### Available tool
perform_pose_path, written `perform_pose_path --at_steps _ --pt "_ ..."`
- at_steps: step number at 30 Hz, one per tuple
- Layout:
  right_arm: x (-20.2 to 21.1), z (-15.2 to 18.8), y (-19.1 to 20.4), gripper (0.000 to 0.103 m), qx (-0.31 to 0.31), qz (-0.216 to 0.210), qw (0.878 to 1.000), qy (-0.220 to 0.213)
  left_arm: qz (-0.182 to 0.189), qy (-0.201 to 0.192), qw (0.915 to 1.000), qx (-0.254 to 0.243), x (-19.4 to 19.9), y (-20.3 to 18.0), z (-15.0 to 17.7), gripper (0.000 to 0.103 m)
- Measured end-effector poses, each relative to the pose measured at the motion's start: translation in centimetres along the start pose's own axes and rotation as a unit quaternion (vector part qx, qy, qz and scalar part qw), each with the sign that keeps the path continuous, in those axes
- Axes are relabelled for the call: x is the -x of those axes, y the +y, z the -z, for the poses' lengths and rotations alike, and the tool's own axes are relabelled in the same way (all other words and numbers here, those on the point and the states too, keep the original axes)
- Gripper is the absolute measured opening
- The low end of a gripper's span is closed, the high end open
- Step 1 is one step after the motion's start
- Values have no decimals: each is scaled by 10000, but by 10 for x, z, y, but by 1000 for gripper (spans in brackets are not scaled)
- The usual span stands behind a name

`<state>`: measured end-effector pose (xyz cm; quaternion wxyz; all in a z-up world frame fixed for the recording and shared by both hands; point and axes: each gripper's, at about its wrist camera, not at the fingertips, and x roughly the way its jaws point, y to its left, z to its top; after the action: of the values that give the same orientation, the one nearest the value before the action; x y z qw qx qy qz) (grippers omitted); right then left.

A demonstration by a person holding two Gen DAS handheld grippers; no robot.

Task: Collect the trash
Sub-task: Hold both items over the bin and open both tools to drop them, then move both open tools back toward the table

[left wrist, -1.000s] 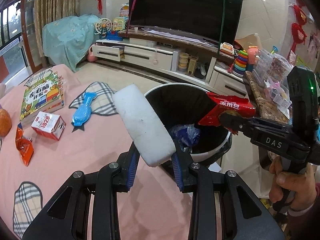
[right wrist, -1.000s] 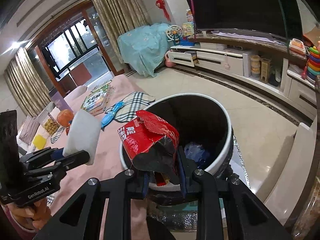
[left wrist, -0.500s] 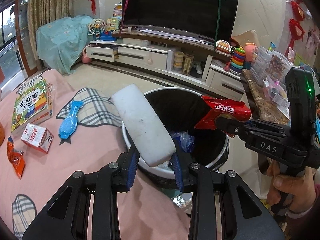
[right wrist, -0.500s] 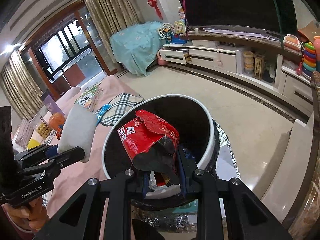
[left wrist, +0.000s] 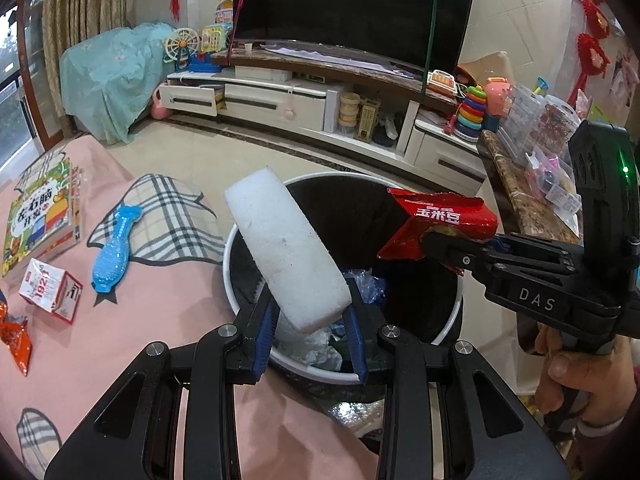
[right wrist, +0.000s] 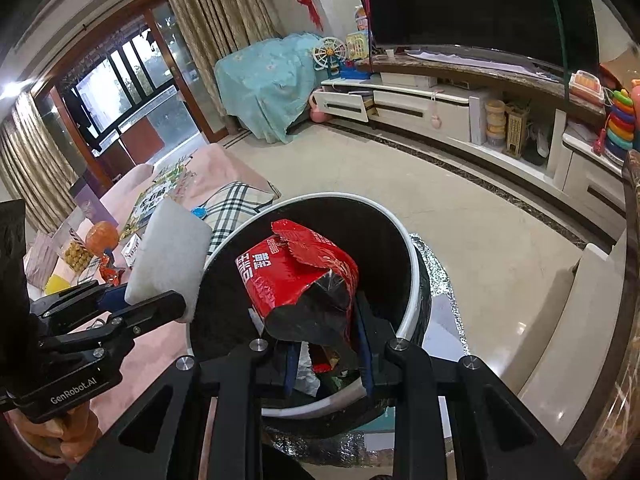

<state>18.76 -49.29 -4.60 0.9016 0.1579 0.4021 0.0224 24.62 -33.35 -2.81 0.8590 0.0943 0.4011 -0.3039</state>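
White foam block (left wrist: 286, 246): clamped at its lower end between the blue pads of the left gripper (left wrist: 310, 334); jaws partly apart, closed only to the block's thickness. Block is tilted up and away, held above the near rim of the bin.
Red torn snack wrapper (right wrist: 298, 272): pinched in the right gripper (right wrist: 326, 354); jaws drawn close together on the crumpled foil. Wrapper is held over the bin opening.
Black round bin with white rim (left wrist: 416, 292): crumpled plastic and paper are seen inside.
Pink cloth surface (left wrist: 168, 300): a small white carton (left wrist: 52, 290) and an orange wrapper (left wrist: 16, 338) are left lying on it.
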Motion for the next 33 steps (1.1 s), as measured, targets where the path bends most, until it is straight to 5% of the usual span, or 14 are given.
perform_pose_path --at_steps 11,18,24,28,33 --pt "-7 -4 -4 26 -36 -7 10000 86 46 128 9999 -8 -15 -2 -1 30" --pt "-10 -7 -7 29 -67 -18 9998 159 32 151 9999 -56 -15 -3 -1 40" --pt "-10 -8 -6 50 -125 -27 9998 175 -68 33 10000 -29 -6 2 4 58" --pt "-6 -6 -5 58 -210 -94 9997 118 -92 0 9998 195 1 16 13 60" --pt "2 -2 3 82 -237 -129 9996 -63 -126 -17 9982 583 11 39 35 63"
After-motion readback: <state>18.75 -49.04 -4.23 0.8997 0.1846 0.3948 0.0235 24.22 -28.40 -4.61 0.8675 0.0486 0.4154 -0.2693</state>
